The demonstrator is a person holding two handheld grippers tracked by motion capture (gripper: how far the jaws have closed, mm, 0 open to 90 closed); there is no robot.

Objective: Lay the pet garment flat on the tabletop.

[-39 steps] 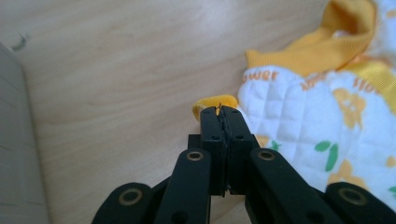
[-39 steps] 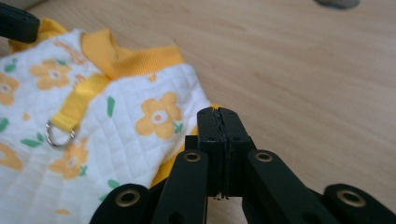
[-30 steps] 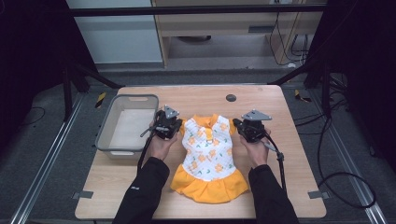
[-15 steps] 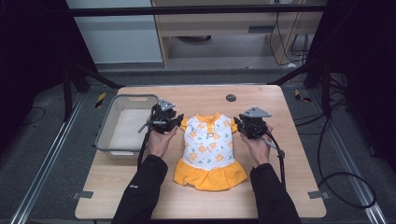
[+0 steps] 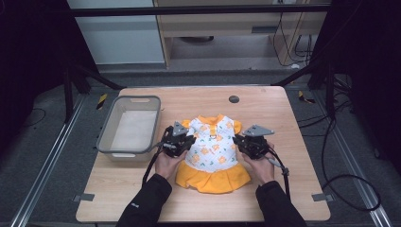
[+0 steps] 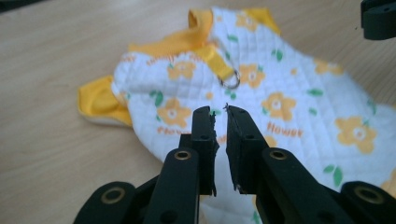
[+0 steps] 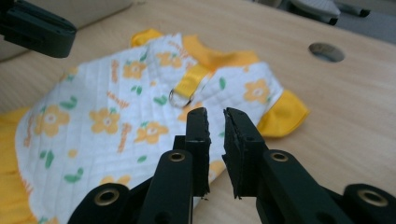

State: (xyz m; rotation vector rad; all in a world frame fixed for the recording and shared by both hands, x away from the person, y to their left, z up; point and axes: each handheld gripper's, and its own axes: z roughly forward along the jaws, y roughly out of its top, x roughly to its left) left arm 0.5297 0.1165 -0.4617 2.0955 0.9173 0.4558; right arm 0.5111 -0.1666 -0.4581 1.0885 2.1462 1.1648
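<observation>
Flanking the white quilted dress with orange flowers [image 5: 213, 149], both grippers, left gripper [image 6: 219, 119] and right gripper [image 7: 215, 120], hover slightly spread, holding nothing, probably ready to pinch its sides.

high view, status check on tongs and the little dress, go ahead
Left tongs and right tongs nearly closed, gripping nothing, one at each side of the white quilted orange-flowered dress. Dress flat on wooden table. Grey plastic bin apart, left.

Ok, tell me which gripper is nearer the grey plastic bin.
Left. The left gripper sits just right of the grey plastic bin, at the flowered dress's left edge; the right gripper is across the dress.
</observation>
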